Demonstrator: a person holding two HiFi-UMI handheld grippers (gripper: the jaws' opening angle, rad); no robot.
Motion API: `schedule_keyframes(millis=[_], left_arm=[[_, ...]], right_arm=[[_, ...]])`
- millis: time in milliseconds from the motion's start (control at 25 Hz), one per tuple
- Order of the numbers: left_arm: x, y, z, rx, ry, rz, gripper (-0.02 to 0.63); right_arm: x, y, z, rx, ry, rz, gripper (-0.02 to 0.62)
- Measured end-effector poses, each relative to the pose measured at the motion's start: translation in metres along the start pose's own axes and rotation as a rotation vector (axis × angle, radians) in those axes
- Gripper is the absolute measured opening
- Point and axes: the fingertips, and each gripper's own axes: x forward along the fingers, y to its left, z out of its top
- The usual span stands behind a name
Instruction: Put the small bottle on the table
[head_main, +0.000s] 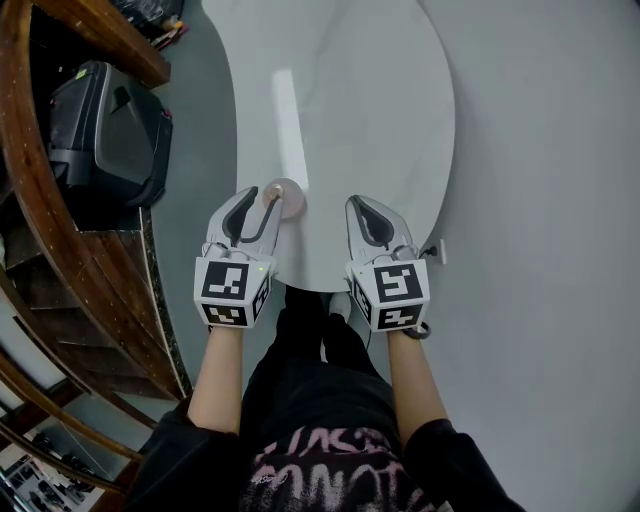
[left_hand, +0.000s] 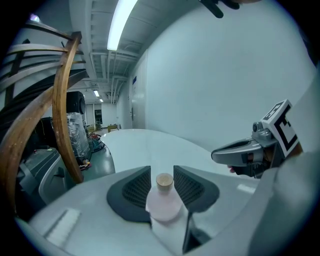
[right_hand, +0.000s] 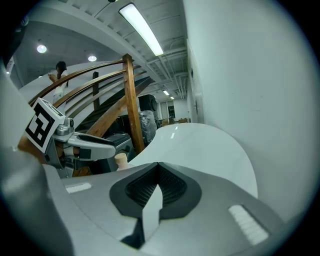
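A small pale pink bottle with a cork-coloured cap stands upright between the ribbed pads of my left gripper, which is shut on it. From the head view the bottle is at the tips of the left gripper, over the near edge of the white oval table; whether it touches the top I cannot tell. My right gripper hovers beside it over the same edge, its jaws shut with nothing between them. The right gripper view shows the bottle's cap to its left.
A black case sits on the grey floor left of the table, beside a curved wooden stair railing. The person's legs stand at the table's near edge. Grey floor lies to the right.
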Motion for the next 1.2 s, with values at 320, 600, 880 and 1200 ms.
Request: schedule_keyframes(millis=[320, 600, 880, 1200], left_arm=[[-0.020, 0.004, 0.007, 0.005, -0.024, 0.026, 0.127], [-0.039, -0.002, 0.013, 0.016, -0.042, 0.025, 0.100], [-0.051, -0.009, 0.021, 0.025, -0.066, 0.041, 0.086], [-0.067, -0.015, 0.029, 0.049, -0.095, 0.061, 0.055]], right_arm=[[-0.009, 0.010, 0.010, 0.000, -0.025, 0.004, 0.014], [-0.022, 0.019, 0.020, -0.018, -0.046, 0.002, 0.014], [-0.038, 0.016, 0.026, -0.041, -0.065, 0.001, 0.014], [-0.053, 0.025, 0.031, -0.061, -0.084, 0.013, 0.014]])
